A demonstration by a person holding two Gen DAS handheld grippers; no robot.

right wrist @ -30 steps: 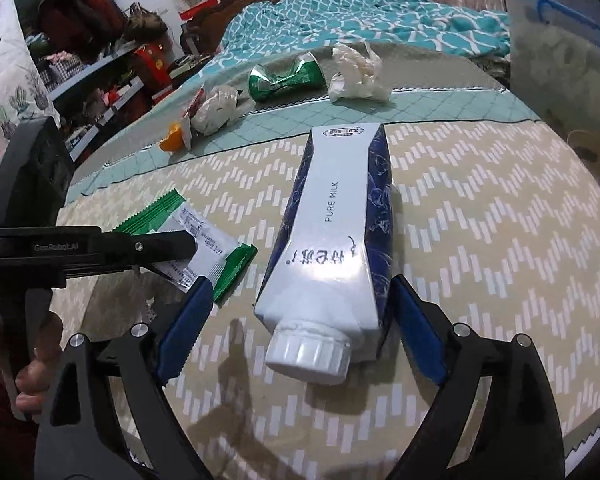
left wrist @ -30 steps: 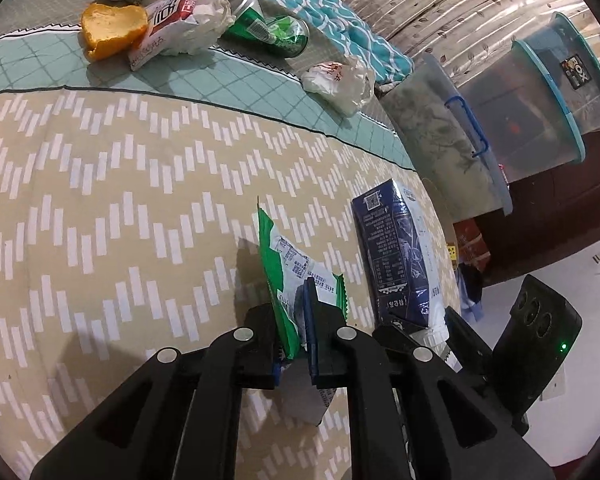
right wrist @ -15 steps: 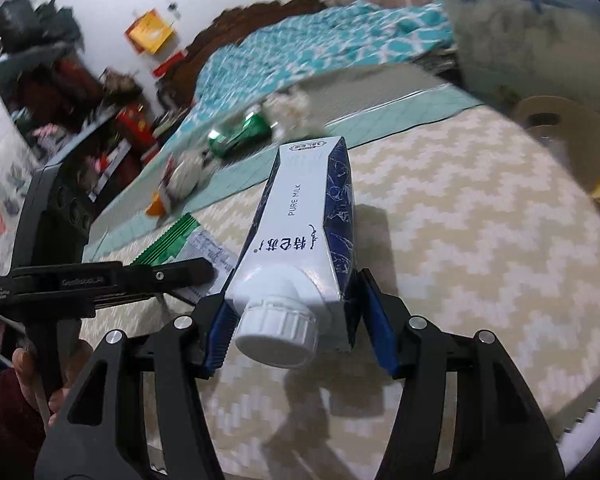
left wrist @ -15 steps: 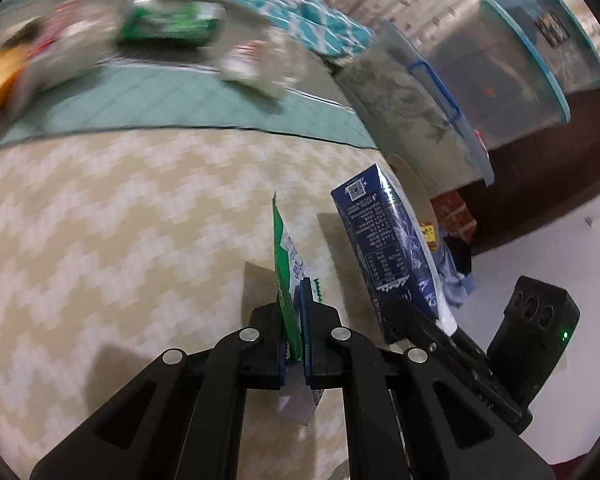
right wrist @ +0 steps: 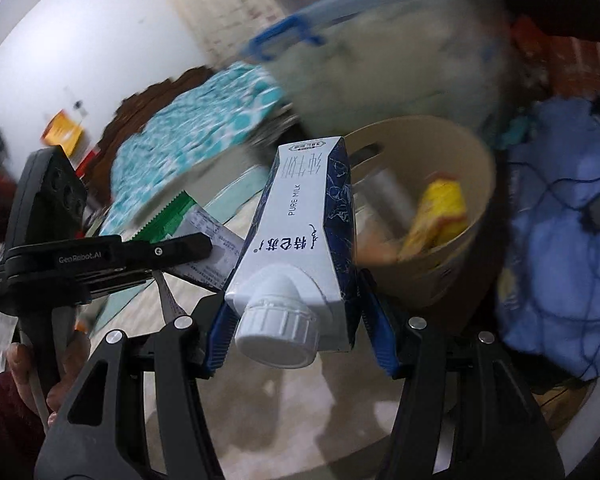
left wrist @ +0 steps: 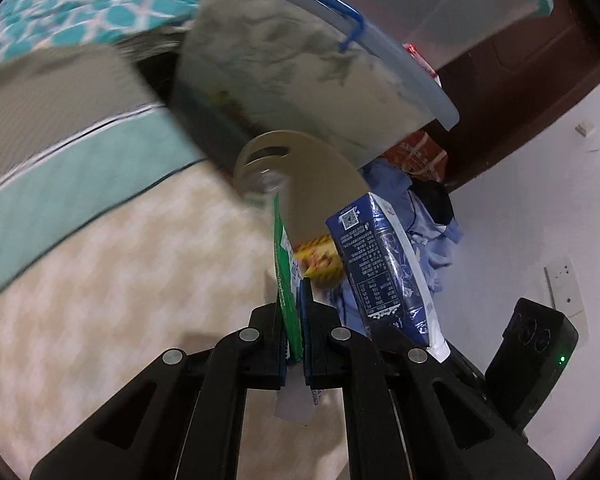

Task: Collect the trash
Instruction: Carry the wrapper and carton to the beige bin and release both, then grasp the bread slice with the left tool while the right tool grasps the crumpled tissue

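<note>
left wrist view, left to right: bed (left wrist: 100,288), cream zigzag cover with a teal band, blurred, its edge curving down toward the middle of the frame. past that edge, a tan bin (left wrist: 316,168) with a slotted handle hole in its rim, standing just beside the bed below the edge; a yellow packet (left wrist: 320,260) shows inside. above the bin, a clear tub (left wrist: 300,72) with a blue handle, close over the bin's far side. left gripper (left wrist: 295,328), jaws closed flat on a green wrapper (left wrist: 286,276), which stands on edge between the pads, its top reaching the bin's near rim. right of it, a blue milk carton (left wrist: 380,272), upright in frame. blue cloth heap (left wrist: 420,216) behind the carton. far right, open pale floor and white wall.

right wrist view, left to right: a hand (right wrist: 32,376) holding the left gripper's handle, the wrapper lying flat in it. right gripper (right wrist: 300,320), pads clamped on the carton's two sides near its white cap, cap toward the camera, far end pointing at the bin. bin mouth open, rim just beyond the carton's far end; tub close above it; cloth heap touching the bin's right side.
</note>
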